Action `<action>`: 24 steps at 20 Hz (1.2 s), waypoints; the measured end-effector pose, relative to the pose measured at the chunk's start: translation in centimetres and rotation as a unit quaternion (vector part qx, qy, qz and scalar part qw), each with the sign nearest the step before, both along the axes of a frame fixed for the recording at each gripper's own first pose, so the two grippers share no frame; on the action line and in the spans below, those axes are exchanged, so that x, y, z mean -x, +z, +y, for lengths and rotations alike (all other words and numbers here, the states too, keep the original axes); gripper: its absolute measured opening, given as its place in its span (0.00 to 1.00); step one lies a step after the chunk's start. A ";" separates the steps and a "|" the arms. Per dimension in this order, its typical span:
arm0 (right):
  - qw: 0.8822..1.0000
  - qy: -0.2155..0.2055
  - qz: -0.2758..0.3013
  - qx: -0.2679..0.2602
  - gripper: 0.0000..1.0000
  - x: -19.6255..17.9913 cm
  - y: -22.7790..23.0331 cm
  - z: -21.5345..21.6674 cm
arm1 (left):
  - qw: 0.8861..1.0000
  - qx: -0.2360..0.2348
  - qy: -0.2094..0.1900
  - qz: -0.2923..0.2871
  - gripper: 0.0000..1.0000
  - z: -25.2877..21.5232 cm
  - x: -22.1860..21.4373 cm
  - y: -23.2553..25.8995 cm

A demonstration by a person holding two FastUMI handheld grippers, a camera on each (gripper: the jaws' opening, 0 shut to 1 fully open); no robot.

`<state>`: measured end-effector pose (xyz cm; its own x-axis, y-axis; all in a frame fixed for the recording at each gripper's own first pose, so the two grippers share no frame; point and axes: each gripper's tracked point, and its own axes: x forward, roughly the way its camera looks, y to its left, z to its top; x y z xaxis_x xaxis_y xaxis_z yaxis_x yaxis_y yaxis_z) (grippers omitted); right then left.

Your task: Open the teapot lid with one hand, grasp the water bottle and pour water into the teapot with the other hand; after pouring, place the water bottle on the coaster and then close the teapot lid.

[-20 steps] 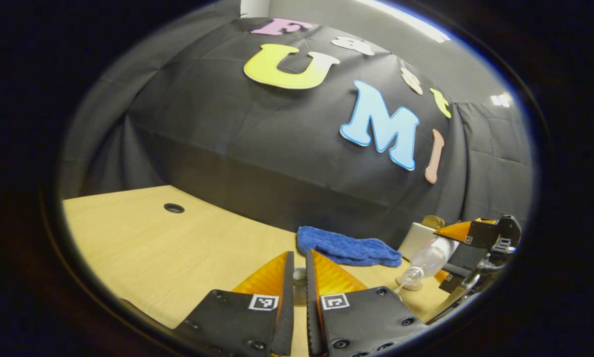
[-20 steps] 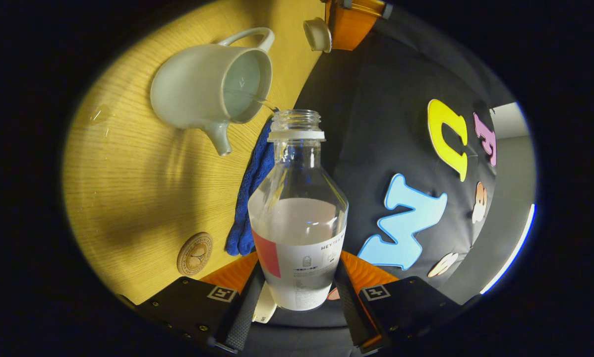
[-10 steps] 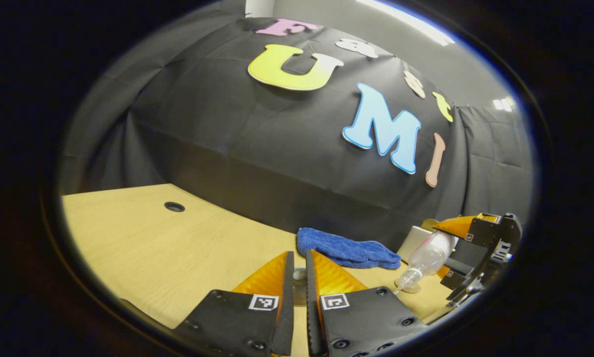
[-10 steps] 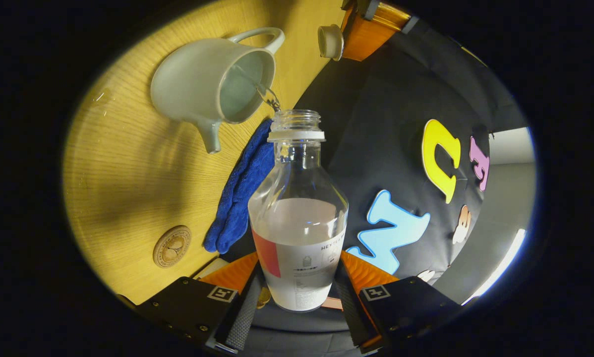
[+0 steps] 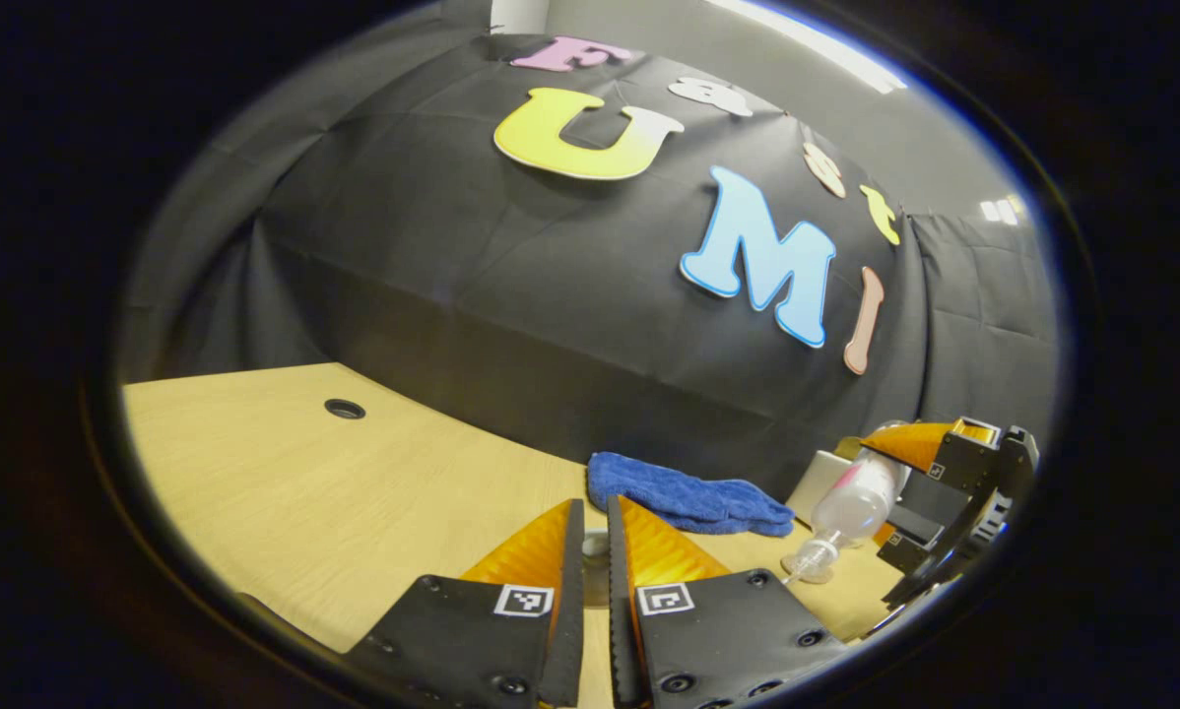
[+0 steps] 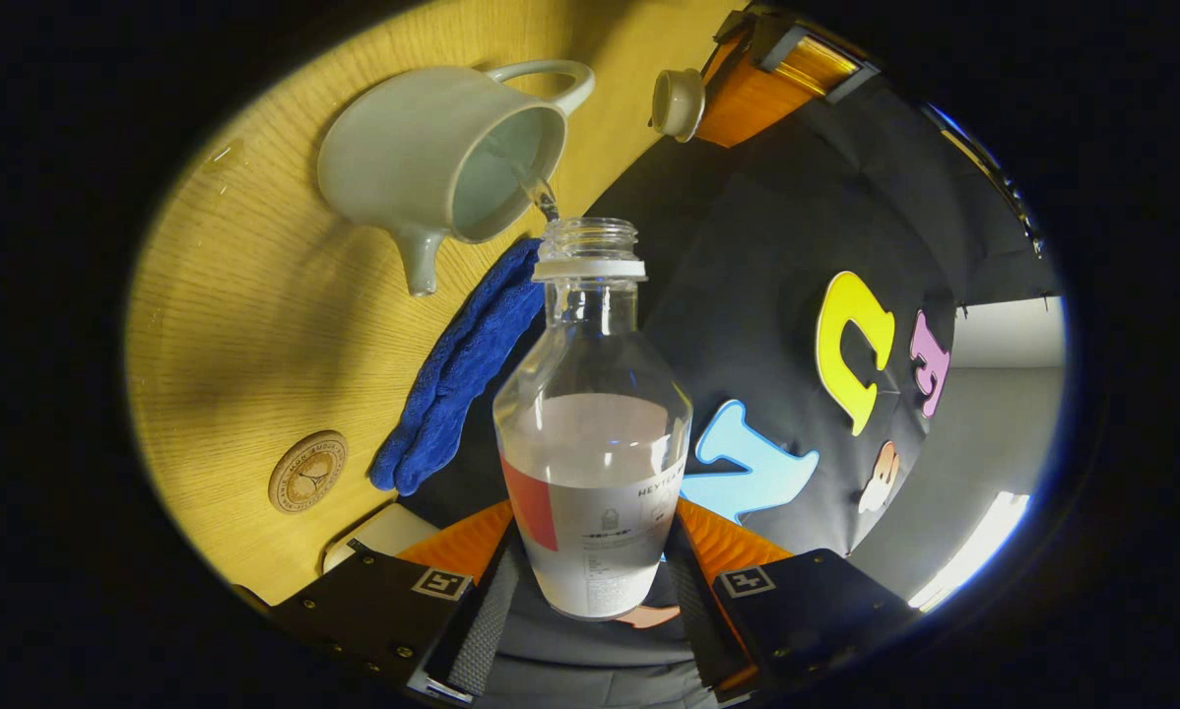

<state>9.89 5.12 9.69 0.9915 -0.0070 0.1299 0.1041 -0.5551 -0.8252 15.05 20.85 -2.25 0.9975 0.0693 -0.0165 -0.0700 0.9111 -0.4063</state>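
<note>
Teapot sits lid-off on the wooden table at upper left of the right gripper view, w/ a thin stream of water running from the water bottle mouth into its open top. So, judging by that: lid is off, bottle grasped, pour underway; left to do = finish the pour, set bottle on the coaster lower left, then put lid back. A blue cloth lies btwn teapot and coaster. Right gripper jaws are partly open around the tilted bottle's body, both pressing its sides. Further right, the left gripper holds the lid clear of the pot; in the left gripper view its jaws are nearly closed, pinching the lid knob.
</note>
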 end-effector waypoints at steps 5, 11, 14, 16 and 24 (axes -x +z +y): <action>0.999 0.012 -0.007 0.040 0.76 -0.2 0.9 0.7 | 1.000 0.002 0.000 0.000 0.17 0.0 0.0 0.0; 0.995 0.026 -0.010 0.094 0.76 -0.1 1.4 1.5 | 1.000 0.007 0.000 -0.002 0.21 0.2 -0.2 -0.1; 0.994 0.032 -0.015 0.103 0.76 -0.1 1.9 2.1 | 1.000 0.012 0.000 -0.003 0.17 0.2 -0.1 0.1; 0.992 0.039 -0.020 0.116 0.76 0.0 2.2 2.8 | 1.000 0.014 0.000 -0.003 0.17 0.2 -0.1 0.0; 0.989 0.043 -0.023 0.142 0.76 -0.3 2.1 3.5 | 1.000 0.026 0.001 -0.006 0.21 0.4 0.1 0.1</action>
